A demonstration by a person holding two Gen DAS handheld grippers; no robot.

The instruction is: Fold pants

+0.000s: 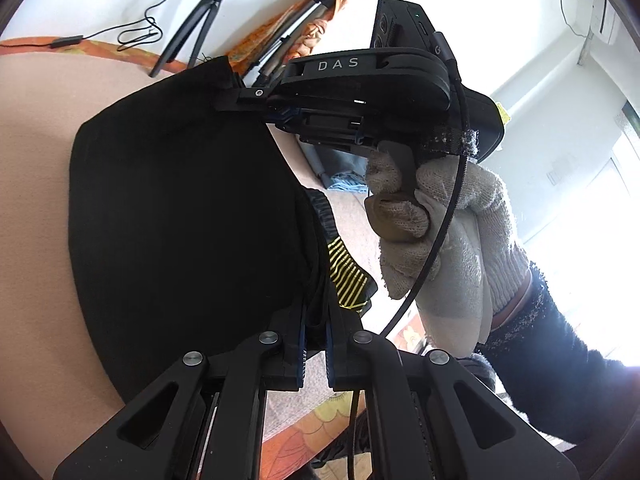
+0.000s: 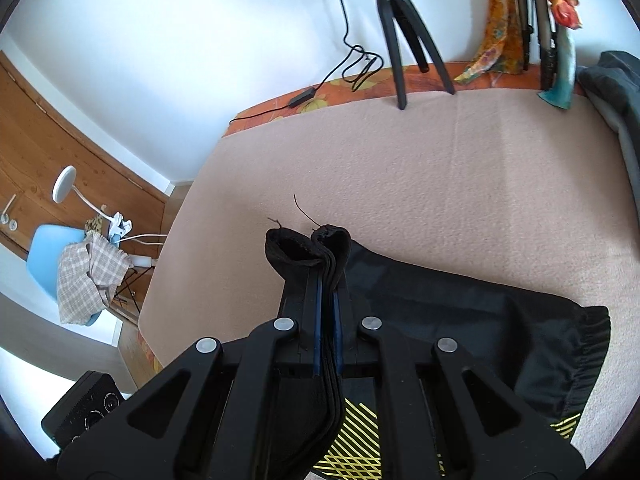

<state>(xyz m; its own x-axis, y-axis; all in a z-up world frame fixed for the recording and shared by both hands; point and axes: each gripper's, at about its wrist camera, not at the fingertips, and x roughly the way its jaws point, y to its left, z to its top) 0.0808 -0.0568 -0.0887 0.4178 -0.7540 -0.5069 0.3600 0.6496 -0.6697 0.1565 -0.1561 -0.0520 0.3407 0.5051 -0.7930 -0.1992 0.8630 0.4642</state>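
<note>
Black cloth fills most of your left wrist view: the pants (image 1: 180, 200) hang lifted off the beige blanket (image 1: 32, 160) that covers the bed, and your left gripper (image 1: 316, 344) is clenched on a bunched fold of them, the fabric pinched between its blue-edged pads. Your right gripper (image 2: 327, 280) is clamped tight on the pants (image 2: 460, 320) too, with a thick wad of hem sticking out past its fingertips and two loose threads curling up from it. In the left wrist view you see that right gripper (image 1: 240, 98) from the side, biting the top corner of the lifted cloth, with your gloved right hand (image 1: 436, 232) wrapped round its handle and a black cable running down past the glove. From the right wrist view the remainder of the pants trails over the blanket (image 2: 440, 168) toward its right edge, elastic waistband (image 2: 588, 360) at the far right and a yellow striped print (image 2: 352, 440) showing just under the gripper. A black tripod (image 2: 404, 32) stands at the blanket's far edge, against the white wall.
</note>
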